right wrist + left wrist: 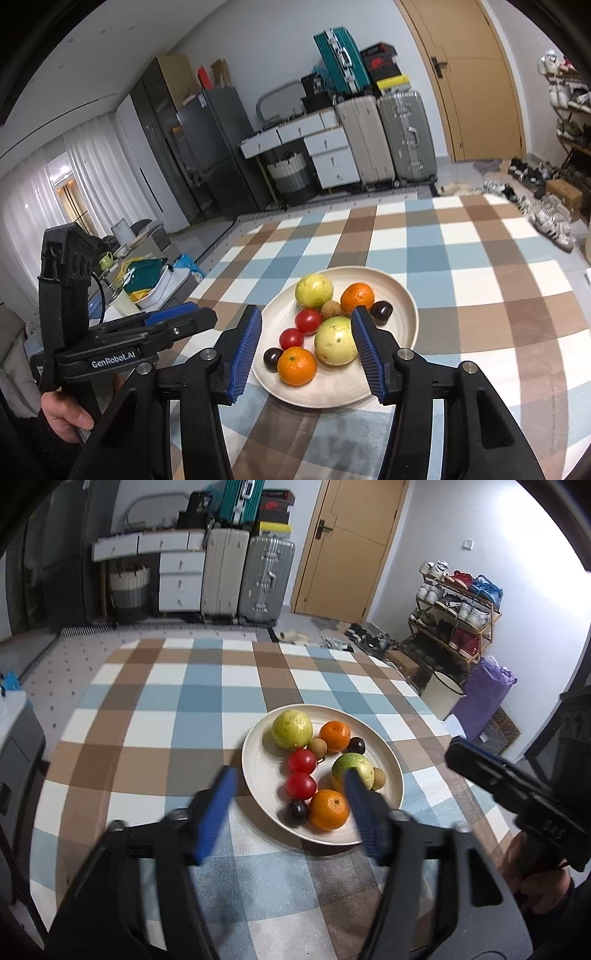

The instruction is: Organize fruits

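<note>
1. Left gripper [291,779]: jaws apart, nothing between the pads, hanging over the plate's near rim.
2. Right gripper [306,332]: jaws apart, empty.
3. Fruits [325,771]: all lying on the beige plate [258,764], atop the checked tablecloth [166,720].

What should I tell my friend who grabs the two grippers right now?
Left gripper: open, empty, hovering near the plate.
Right gripper: open, empty, also above the plate.
Round cream plate on the checked tablecloth holds everything: two yellow-green guavas, two orange mandarins, two red tomatoes, two dark plums, two small brown longans.
Done: all fruit in view sits on the plate.
Left: nothing loose in sight; check the tidying.
</note>
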`<state>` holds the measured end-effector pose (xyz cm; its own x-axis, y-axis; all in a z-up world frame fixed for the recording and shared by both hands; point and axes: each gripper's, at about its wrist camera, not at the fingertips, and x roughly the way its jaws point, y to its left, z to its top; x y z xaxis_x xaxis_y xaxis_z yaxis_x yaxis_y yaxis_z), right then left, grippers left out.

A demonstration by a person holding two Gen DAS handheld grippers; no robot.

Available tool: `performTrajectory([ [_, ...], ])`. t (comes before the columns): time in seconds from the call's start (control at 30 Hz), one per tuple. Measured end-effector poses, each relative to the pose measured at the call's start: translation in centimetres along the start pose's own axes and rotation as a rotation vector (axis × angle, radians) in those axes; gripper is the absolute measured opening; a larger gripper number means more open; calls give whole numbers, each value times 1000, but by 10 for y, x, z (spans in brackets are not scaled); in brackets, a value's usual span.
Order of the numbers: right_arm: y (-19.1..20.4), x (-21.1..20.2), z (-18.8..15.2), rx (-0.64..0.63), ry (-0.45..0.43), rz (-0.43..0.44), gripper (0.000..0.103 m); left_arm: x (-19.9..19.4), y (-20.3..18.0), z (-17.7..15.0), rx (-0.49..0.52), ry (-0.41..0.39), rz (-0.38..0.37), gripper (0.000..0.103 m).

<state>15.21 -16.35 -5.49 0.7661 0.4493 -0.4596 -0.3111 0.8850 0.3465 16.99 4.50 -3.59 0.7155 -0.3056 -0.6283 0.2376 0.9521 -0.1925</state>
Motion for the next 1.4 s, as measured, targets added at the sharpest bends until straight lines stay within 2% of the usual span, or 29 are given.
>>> performTrajectory([
  [0.03, 1, -4, -1, -9, -19, 0, 58, -4, -3, -3, 13, -28, 25, 77],
  [0.1, 4, -12, -4, -31, -66, 2, 75, -11, -8, -6, 26, -69, 38, 81],
  [0.23, 10, -25, -13, -60, -130, -11, 77, -23, -16, -10, 37, -116, 44, 84],
  [0.33, 13, -31, -19, -80, -155, -27, 77, -33, -24, -16, 72, -174, 88, 92],
  [0.37, 14, -34, -22, -90, -163, -33, 78, -37, -26, -18, 79, -193, 101, 99],
  [0.4, 15, -35, -23, -94, -169, -39, 80, -42, -28, -20, 86, -222, 114, 103],
  [0.43, 16, -37, -25, -98, -179, -46, 83, -47, -29, -23, 92, -249, 120, 103],
  [0.5, 15, -44, -30, -101, -212, -62, 94, -55, -32, -29, 112, -298, 114, 103],
  [0.57, 13, -48, -34, -99, -243, -82, 99, -59, -34, -34, 117, -318, 132, 103],
  [0.8, 11, -55, -50, -114, -285, -132, 102, -63, -24, -49, 71, -358, 169, 103],
  [0.9, 13, -56, -55, -147, -297, -153, 102, -63, -18, -60, 73, -398, 165, 103],
  [1.03, 16, -56, -61, -180, -307, -191, 102, -56, -14, -69, 74, -379, 175, 103],
  [1.17, 21, -56, -68, -232, -328, -220, 102, -47, -13, -80, 108, -368, 217, 103],
  [1.4, 17, -49, -72, -217, -300, -232, 102, -43, -10, -87, 105, -377, 223, 103],
])
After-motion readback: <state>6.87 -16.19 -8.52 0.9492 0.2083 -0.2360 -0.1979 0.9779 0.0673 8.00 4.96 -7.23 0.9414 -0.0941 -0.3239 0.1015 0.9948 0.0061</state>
